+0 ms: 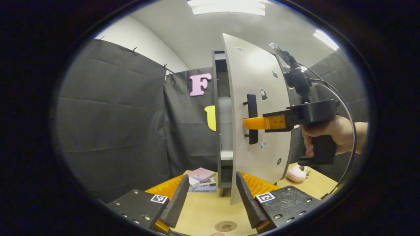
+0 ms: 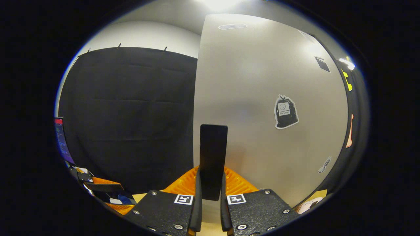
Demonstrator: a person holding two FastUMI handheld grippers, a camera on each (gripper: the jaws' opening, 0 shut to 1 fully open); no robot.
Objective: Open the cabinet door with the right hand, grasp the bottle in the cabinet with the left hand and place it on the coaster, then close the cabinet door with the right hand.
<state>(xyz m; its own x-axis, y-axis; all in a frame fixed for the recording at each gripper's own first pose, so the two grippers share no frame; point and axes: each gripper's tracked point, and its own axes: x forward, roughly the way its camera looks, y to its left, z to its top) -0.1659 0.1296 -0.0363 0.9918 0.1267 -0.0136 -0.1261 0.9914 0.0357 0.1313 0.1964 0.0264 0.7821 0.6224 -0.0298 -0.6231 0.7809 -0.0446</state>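
Right gripper (image 2: 210,193) jaws clench the door handle (image 2: 213,157), cabinet door (image 1: 259,108) half open; left gripper (image 1: 211,196) jaws released, bottle ungrasped.

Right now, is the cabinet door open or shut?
Partly open: the cabinet door stands swung away from the cabinet, exposing shelves, with the right gripper clamped on its handle.

The left gripper (image 1: 212,196) carries black textured finger mounts with silver screws and a square black-and-white marker on each — the right gripper (image 2: 210,196) likewise. At three o'clock, a bare hand (image 1: 328,132); a black cable loops beside it.
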